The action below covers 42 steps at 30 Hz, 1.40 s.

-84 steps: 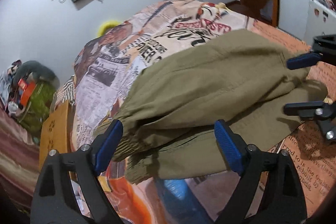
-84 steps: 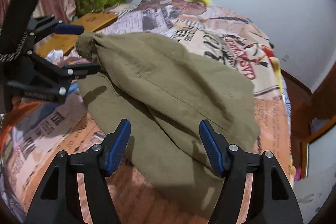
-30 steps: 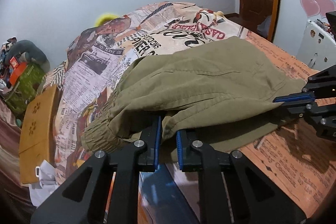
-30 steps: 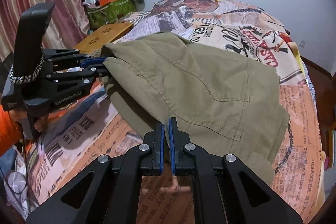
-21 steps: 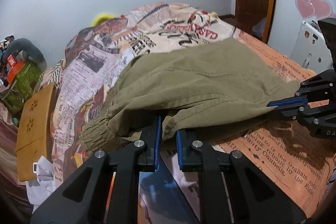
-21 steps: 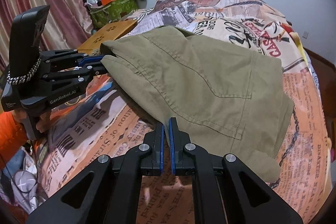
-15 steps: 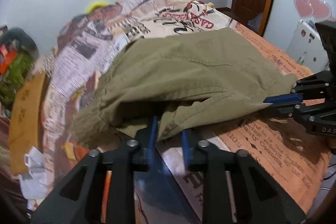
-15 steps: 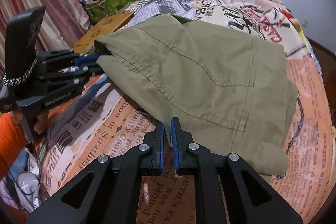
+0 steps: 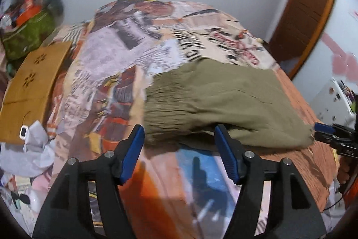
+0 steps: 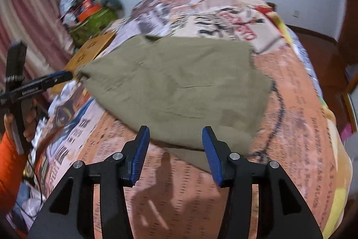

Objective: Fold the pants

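Observation:
The olive-green pants [image 9: 214, 102] lie folded in a flat bundle on the newspaper-print bedspread [image 9: 125, 53]. My left gripper [image 9: 181, 149] stands just short of the near edge of the pants, its jaws opening, with only bedspread between the blue pads. My right gripper [image 10: 175, 149] is drawn back from the near edge of the pants [image 10: 179, 86], jaws opening too, gripping nothing. Each gripper shows in the other's view: the right one [image 9: 329, 131] by the pants' right corner, the left one [image 10: 56, 77] by the gathered waistband corner.
A wooden board [image 9: 29, 82] and crumpled white paper [image 9: 35, 147] lie left of the bed. A green bag with clutter [image 10: 91, 17] stands by the striped curtain [image 10: 26, 22]. A wooden door [image 9: 306, 8] is at the right. A person's hand and orange sleeve [image 10: 9, 149] hold the left gripper.
Both grippers, shut on the edge of the pants a second ago, have opened and let go. The pants now lie flat and both grippers have pulled back from them.

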Tool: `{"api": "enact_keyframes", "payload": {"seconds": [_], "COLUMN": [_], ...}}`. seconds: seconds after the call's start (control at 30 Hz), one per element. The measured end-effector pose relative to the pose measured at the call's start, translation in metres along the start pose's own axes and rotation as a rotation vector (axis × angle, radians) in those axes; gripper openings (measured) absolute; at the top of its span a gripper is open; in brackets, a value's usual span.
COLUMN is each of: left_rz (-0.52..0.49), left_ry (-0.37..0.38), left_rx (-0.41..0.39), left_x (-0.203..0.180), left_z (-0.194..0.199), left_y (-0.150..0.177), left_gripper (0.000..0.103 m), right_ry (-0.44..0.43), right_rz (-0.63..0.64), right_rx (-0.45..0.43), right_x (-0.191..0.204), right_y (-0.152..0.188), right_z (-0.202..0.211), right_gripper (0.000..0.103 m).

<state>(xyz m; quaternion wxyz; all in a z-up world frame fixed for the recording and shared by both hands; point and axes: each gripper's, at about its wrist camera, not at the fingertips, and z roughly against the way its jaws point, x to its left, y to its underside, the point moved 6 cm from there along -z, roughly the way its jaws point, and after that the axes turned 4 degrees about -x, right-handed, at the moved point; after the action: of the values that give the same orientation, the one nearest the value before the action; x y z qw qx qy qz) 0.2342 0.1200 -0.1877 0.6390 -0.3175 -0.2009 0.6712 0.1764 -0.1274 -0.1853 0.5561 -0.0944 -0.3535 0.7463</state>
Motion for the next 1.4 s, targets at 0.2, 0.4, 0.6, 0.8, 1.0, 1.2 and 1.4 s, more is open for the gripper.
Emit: {"api": "enact_keyframes", "payload": {"seconds": [0.2,0.4,0.6,0.8,1.0,1.2,1.4], "left_rz": [0.145,0.15,0.099,0.029,-0.047,-0.038,0.032], "left_ry": [0.039,0.078,0.085,0.032,-0.051,-0.093,-0.08], "left_rx": [0.053,0.106,0.089,0.079,0.053,0.004,0.04], "left_x": [0.029,0.02,0.008,-0.002,-0.005,0.004,0.021], "left_z": [-0.025,-0.043,-0.045,-0.05,-0.049,-0.04,-0.05], "left_y": [0.001,0.01,0.008,0.007,0.005,-0.01,-0.006], "left_gripper": [0.065,0.065,0.065,0.064,0.057,0.054,0.054], "right_ry": [0.055,0.058,0.045,0.044,0.0,-0.042,0.014], "right_rz": [-0.102,-0.127,-0.164,-0.153,-0.171,-0.139,-0.089], "right_rx": [0.016,0.071,0.045,0.025,-0.01,-0.058,0.024], "right_x": [-0.032,-0.036,-0.046,-0.05,-0.049,-0.036,-0.033], "right_y": [0.008,0.023,0.02,0.015,0.011,0.01,0.028], "right_z": [0.0,-0.014,-0.012,-0.022,-0.019,0.013,0.002], "right_gripper": [0.045,0.045,0.045,0.042,0.006,0.004,0.003]}}
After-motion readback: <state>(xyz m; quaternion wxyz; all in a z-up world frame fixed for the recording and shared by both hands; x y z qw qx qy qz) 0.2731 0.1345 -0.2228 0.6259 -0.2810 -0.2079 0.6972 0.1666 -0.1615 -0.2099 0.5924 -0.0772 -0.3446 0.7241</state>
